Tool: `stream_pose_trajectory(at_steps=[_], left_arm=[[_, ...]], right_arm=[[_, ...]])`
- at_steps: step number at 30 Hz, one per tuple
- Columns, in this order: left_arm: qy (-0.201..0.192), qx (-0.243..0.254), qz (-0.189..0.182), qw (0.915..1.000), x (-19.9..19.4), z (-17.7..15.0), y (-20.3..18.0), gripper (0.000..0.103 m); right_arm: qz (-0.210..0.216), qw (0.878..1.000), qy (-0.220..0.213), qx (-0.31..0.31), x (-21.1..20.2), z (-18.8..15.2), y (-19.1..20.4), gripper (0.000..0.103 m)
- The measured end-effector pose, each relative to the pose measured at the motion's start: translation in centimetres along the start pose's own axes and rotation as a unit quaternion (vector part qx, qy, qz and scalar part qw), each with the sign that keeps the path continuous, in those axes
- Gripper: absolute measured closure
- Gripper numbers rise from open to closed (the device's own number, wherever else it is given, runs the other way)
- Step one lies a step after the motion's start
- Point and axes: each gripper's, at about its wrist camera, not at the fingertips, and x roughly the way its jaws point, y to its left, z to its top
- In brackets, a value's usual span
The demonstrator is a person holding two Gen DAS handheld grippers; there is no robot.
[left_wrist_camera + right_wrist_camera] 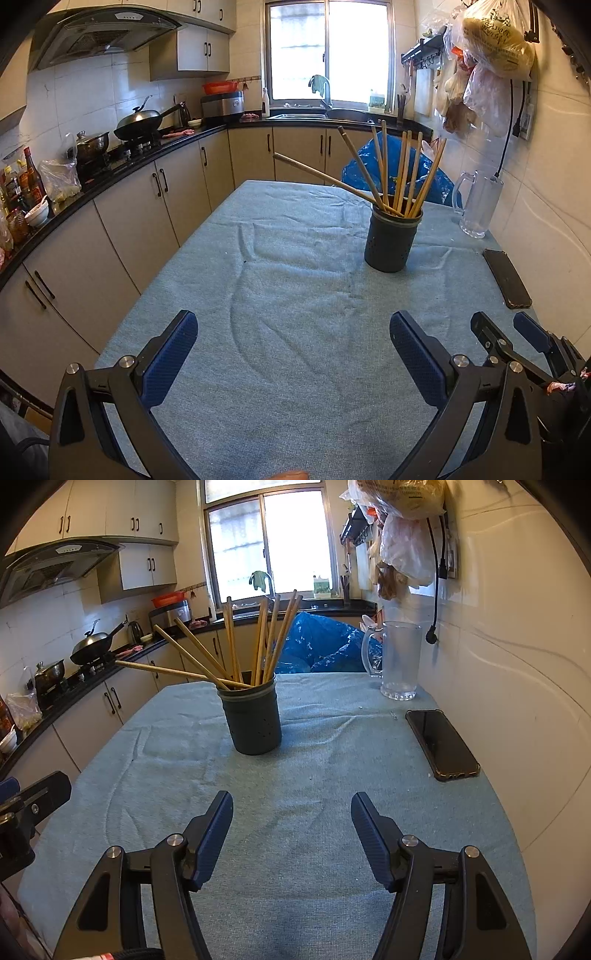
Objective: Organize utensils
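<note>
On blue cloth (295,849), upright holder (254,722), chopsticks (266,638) fanning upward, both fingers wide apart, empty.

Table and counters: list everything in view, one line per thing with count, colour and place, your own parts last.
perforated cylindrical utensil holder: one, dark grey, upright mid-table
wooden chopsticks: about nine, tan, standing in the holder, several leaning left
clear glass mug with handle: one, transparent, far right of table by the wall
phone in a dark case: one, black, flat on the table's right edge
cloth table cover: one, pale blue-grey, over the whole table
crumpled plastic bag: one, blue, behind the table
lidded wok: one, dark, on the stove at left
steel pot: one, silver, beside the wok
left tool: one, black with blue pads, open, empty
right tool: one, black with blue pads, open, empty
</note>
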Motion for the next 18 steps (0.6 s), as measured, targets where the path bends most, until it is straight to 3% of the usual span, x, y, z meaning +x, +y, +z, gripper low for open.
stream_pose_trajectory(at_steps=[12, 18], left_arm=[[0.000, 0.003, -0.004, 1.0000, 0.3, -0.3, 0.1, 0.000], [-0.028, 0.006, -0.009, 0.9996, -0.3, -0.3, 0.0, 0.000]], right_arm=[[-0.006, 1.000, -0.026, -0.001, -0.6, 0.0, 0.1, 0.031], [-0.002, 0.998, -0.069, -0.005, -2.0, 0.3, 0.2, 0.029]])
